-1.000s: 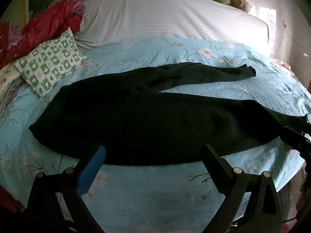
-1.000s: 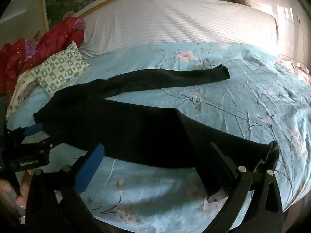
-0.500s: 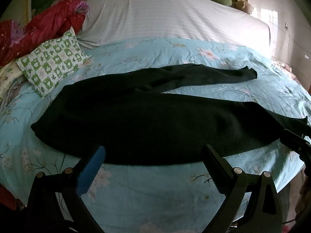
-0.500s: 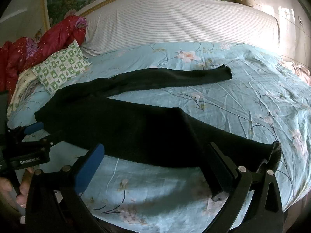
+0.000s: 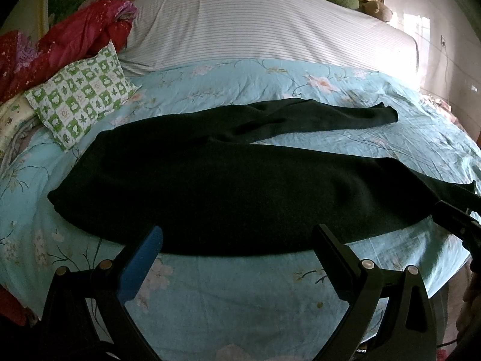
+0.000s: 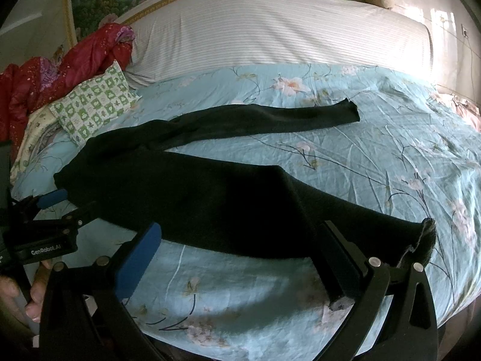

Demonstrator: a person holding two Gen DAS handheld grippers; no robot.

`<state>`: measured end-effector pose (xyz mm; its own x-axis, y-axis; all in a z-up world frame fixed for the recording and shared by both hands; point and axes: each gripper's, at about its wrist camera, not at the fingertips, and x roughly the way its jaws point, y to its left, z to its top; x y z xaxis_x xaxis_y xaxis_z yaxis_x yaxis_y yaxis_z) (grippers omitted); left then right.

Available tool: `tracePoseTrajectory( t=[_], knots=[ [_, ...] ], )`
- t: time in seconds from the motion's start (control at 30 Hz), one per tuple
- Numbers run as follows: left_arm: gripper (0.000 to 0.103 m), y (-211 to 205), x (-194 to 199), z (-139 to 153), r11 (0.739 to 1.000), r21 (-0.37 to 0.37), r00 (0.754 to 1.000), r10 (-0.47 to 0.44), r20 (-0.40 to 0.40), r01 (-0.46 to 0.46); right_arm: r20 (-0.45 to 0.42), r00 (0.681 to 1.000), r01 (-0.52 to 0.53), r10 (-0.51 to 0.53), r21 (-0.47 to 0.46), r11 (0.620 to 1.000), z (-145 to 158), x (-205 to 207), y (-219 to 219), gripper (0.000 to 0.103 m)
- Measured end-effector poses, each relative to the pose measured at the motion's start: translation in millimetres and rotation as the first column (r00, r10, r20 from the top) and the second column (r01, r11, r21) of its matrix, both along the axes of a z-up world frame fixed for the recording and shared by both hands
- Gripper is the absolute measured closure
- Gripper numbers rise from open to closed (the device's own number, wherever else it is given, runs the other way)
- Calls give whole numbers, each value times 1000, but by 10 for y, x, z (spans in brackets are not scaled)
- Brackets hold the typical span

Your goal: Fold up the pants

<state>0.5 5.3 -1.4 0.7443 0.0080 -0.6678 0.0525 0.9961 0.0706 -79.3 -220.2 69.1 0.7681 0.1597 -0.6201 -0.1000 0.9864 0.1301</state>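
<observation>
- A pair of dark, nearly black knit pants [image 5: 228, 186] lies spread flat on a light blue floral bedsheet [image 5: 240, 285], waist toward the left side of the bed and the two legs running to the right.
- The far leg [image 6: 270, 120] lies straight on the sheet and apart from the near leg [image 6: 345, 225], with a wedge of blue sheet showing between them.
- The left gripper [image 5: 237, 240] hovers at the near edge of the pants by the hip area, its jaws spread wide with nothing between them.
- The right gripper [image 6: 240, 237] sits over the lower part of the near leg, jaws likewise wide apart; its right finger [image 6: 339, 258] overlaps the dark cloth close to the frayed cuff [image 6: 427, 237], without clamping it.
- A green-and-white checked pillow [image 5: 81, 96] rests at the left, just beside the waist end.
- A crumpled red quilt [image 5: 60, 45] lies behind that pillow.
- A white striped bolster [image 6: 270, 30] runs across the head of the bed.
</observation>
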Motion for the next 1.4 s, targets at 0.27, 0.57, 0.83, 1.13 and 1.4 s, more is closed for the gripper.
tracePoseTrajectory(
  t=[0.27,0.57,0.83,1.13,1.4],
  knots=[
    [3,2,1,-7,1000,-1,1000,1,-5,-1,-17,1000,2,-2,5,1000,-21,9,-2,0],
    [3,3,5,-7,1000,-1,1000,1,-5,-1,-19,1000,2,-2,5,1000,-20,22,-5,0],
    [3,-5,10,-11,1000,-1,1000,0,-7,0,-20,1000,2,-2,5,1000,-21,25,-5,0],
    [3,-20,27,-25,1000,-1,1000,-5,-10,5,-21,1000,1,-1,6,1000,-20,24,-7,0],
    [3,-29,30,-30,1000,-1,1000,-9,-13,9,-19,1000,7,-7,8,1000,-28,21,-22,0]
  ],
)
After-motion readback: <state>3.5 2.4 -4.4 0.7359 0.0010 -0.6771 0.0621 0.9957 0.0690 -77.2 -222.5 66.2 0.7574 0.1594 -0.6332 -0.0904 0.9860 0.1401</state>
